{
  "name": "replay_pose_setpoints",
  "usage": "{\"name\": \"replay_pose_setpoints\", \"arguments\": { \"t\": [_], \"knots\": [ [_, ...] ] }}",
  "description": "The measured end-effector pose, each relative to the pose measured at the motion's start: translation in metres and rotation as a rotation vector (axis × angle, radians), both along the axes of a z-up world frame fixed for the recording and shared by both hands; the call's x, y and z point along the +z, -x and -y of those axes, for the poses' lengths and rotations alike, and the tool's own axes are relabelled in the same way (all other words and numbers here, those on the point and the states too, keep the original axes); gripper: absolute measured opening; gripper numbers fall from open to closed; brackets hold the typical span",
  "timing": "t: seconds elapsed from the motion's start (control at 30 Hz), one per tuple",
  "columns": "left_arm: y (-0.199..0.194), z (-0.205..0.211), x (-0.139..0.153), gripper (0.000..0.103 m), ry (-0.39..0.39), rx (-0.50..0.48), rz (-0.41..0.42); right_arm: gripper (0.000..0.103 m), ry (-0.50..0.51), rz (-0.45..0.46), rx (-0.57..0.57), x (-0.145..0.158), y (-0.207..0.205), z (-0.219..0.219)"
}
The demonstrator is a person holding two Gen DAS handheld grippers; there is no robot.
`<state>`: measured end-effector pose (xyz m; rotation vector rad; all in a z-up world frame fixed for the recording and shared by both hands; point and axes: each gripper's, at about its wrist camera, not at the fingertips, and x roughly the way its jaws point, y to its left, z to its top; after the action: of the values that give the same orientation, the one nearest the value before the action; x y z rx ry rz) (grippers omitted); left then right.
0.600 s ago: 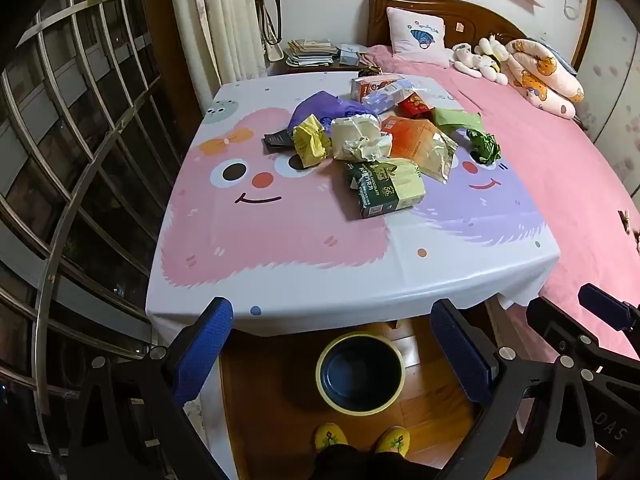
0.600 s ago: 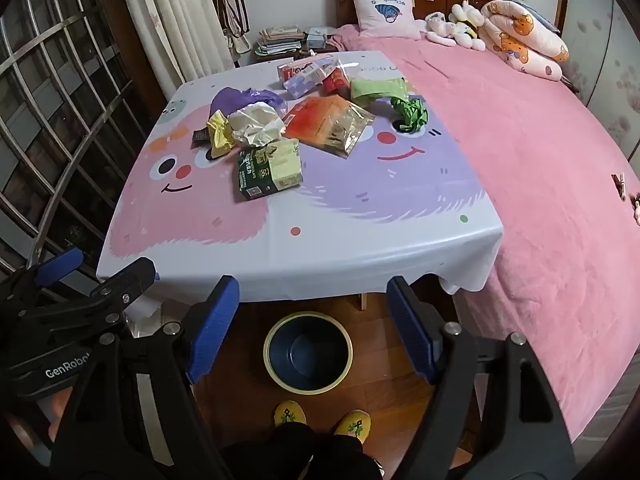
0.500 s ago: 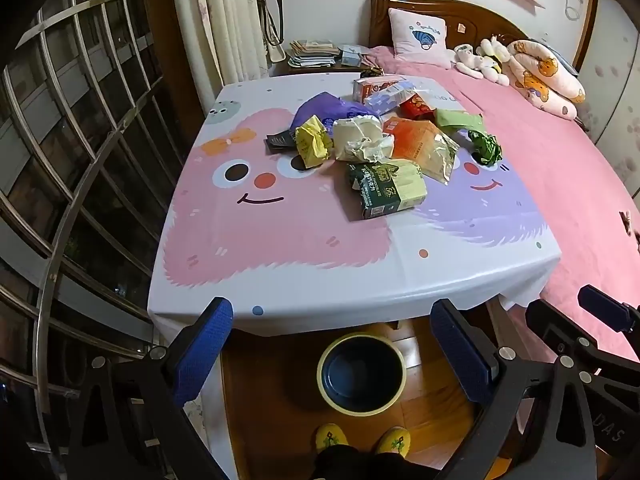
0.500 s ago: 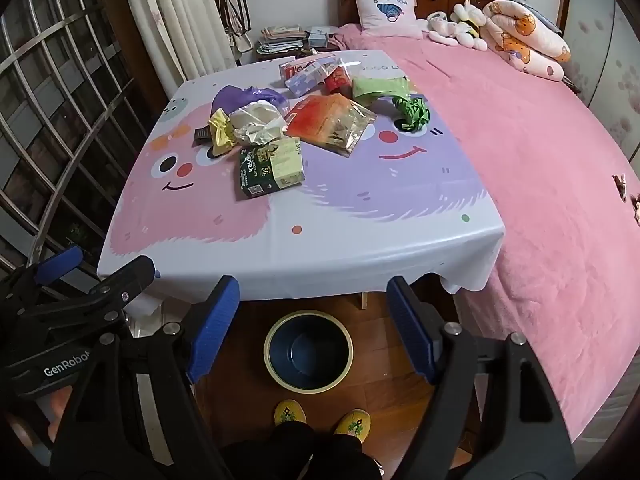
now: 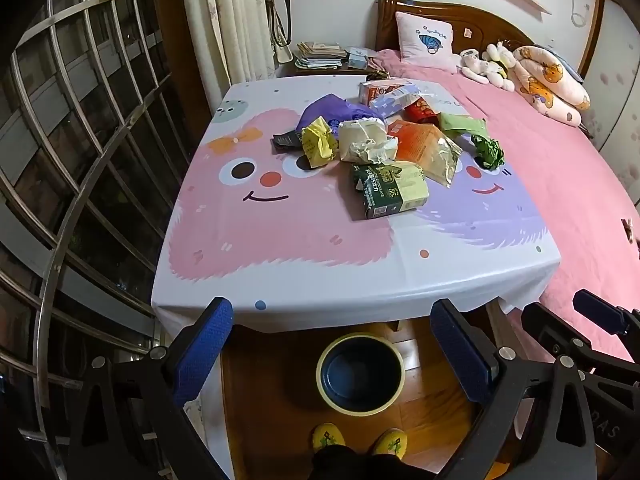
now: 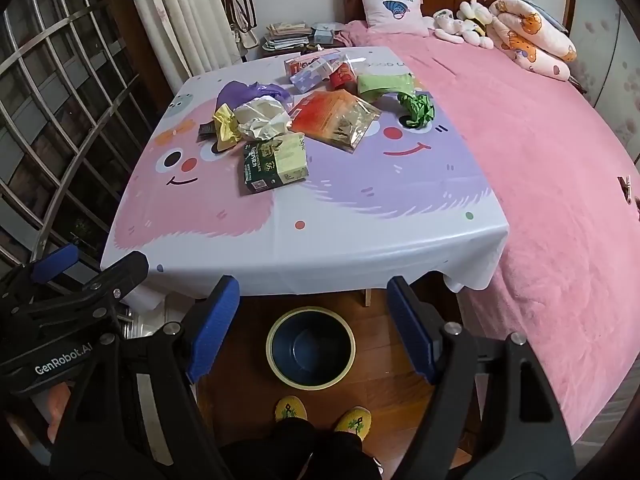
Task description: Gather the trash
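The left gripper (image 5: 332,344) and right gripper (image 6: 312,320) are held with fingers spread wide and nothing between them, short of the table's (image 5: 360,280) near edge. The trash pile (image 5: 384,148) is heaped toward the table's far edge, well apart from both grippers' fingertips. A dark bin (image 5: 360,374) with a yellow rim is seen on the floor below, framed between the fingers.

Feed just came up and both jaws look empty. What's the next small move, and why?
Probably reach the right gripper forward to the green carton. Both grippers are open and hold nothing, the left gripper included. The carton is the piece of trash nearest the table's front edge, clear of the pile, and the bin waits empty on the floor below.
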<state>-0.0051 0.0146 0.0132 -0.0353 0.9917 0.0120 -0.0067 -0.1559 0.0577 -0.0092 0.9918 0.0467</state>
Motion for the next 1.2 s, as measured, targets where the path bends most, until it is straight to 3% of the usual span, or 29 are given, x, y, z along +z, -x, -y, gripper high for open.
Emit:
{"name": "replay_pose_setpoints", "arguments": {
  "t": [1.2],
  "knots": [
    [0.023,0.009,0.000,0.101,-0.021,0.057,0.017,0.074,-0.029,-0.006,0.028,0.002,0.006,-0.001]
  ]
}}
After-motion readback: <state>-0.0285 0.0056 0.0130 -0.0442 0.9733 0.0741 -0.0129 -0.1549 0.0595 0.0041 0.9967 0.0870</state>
